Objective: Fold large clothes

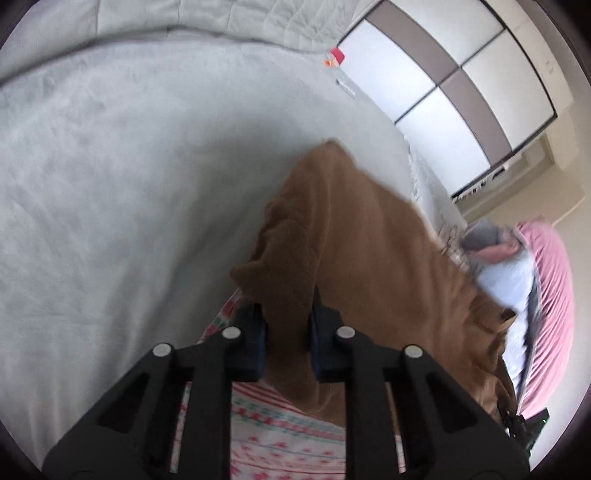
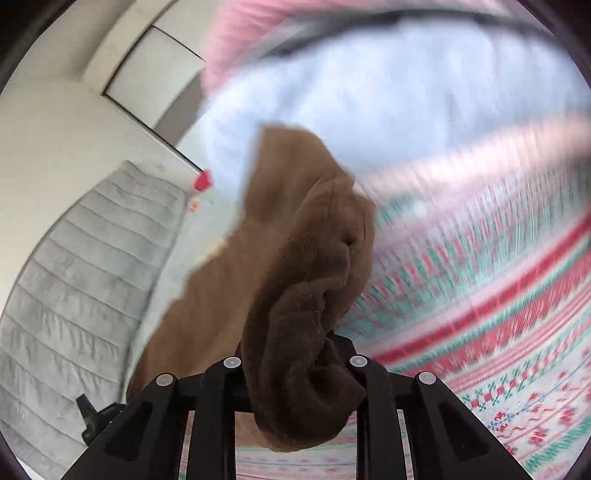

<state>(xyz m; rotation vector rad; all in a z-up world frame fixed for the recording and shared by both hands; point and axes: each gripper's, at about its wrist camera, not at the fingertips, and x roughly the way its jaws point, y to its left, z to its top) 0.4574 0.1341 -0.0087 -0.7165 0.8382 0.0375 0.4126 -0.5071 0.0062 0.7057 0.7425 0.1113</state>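
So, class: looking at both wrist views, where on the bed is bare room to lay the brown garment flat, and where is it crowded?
Free: the wide grey blanket, bordered by the quilted headboard and the brown garment. Crowded: beside both shut grippers, where the patterned fabric and the pink-and-white bundle lie.

The left gripper (image 1: 286, 343) pinches a fold of the brown garment (image 1: 369, 258) between its blue pads (image 1: 255, 339). The garment trails away to the right over a grey bed cover (image 1: 129, 166). Patterned pink fabric (image 1: 280, 432) lies near, beneath the gripper.
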